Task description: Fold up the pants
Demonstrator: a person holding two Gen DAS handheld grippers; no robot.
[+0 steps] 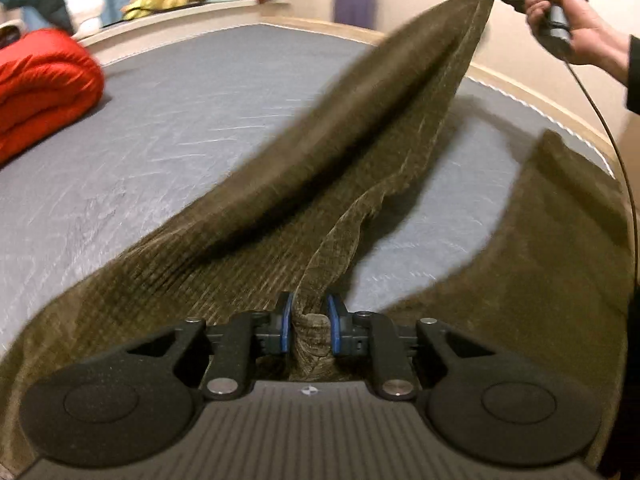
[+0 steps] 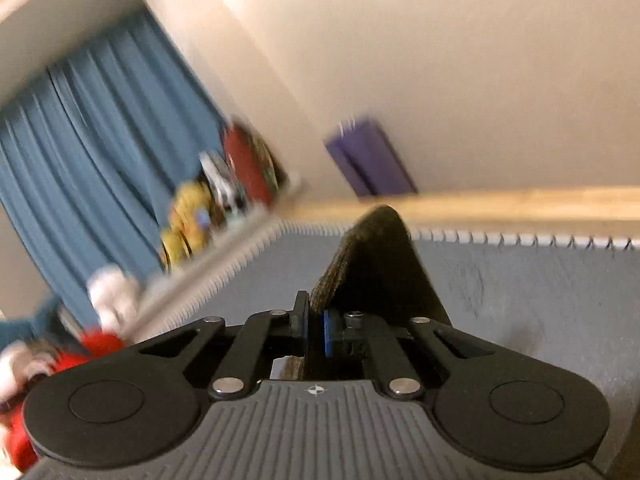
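The olive-brown ribbed knit pants point(image 1: 248, 216) stretch from the grey mattress's point(image 1: 168, 120) near edge up toward its far right corner, one leg trailing. The left gripper point(image 1: 310, 322) pinches a bunched fold; the right gripper point(image 2: 316, 330), raised, clamps a thin edge. That slim bite could slip under tension, dropping the cloth crooked.

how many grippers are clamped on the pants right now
2. The left gripper pinches bunched fabric of the pants low over the bed; the right gripper holds another edge lifted high.
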